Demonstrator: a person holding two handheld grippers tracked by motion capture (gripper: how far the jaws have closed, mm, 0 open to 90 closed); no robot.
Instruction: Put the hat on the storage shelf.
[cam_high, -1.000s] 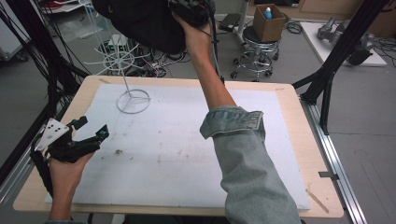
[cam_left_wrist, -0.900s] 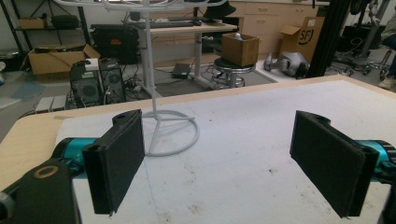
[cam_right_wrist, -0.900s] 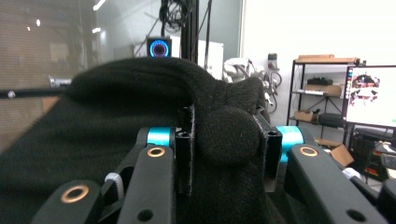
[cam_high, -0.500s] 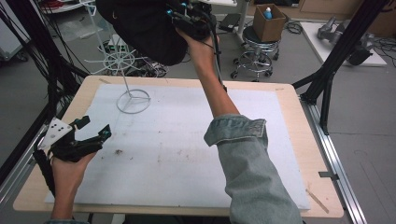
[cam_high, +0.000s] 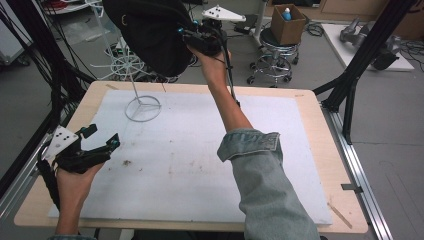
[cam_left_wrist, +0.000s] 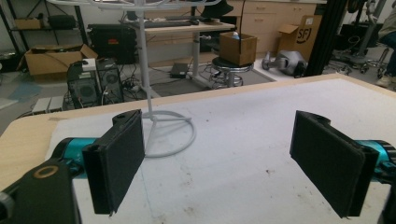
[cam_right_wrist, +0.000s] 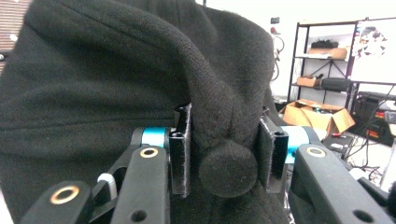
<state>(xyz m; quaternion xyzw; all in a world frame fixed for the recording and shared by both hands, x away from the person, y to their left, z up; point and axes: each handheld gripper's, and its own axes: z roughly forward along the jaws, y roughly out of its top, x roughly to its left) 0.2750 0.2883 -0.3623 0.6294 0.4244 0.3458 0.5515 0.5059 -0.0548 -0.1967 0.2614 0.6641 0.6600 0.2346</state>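
A wooden table (cam_high: 310, 107) with pale rounded edges carries a white mat (cam_high: 200, 155), flat and scuffed with small brown stains. Above its far edge hangs a black fleece hat (cam_high: 150, 35), soft and nubbly, bulging in rounded folds; in the right gripper view the hat (cam_right_wrist: 116, 84) has a thick rolled fold running down to a round padded knob between the jaws. The right gripper (cam_high: 192, 39), held high in a hand reaching out of a rolled denim sleeve (cam_high: 265, 185), has its jaws clamped on that fold, the flat black pads pressing in from both sides. A white wire stand (cam_high: 136, 90), a thin upright rod on a ring-shaped base with three spokes, rests on the mat's far left part, beneath the hat. The left gripper (cam_high: 102, 137) is held low over the mat's near left edge, its jaws wide apart with nothing between them; its rectangular pads (cam_left_wrist: 119, 158) look rough and felt-like, mounted on teal metal fittings.
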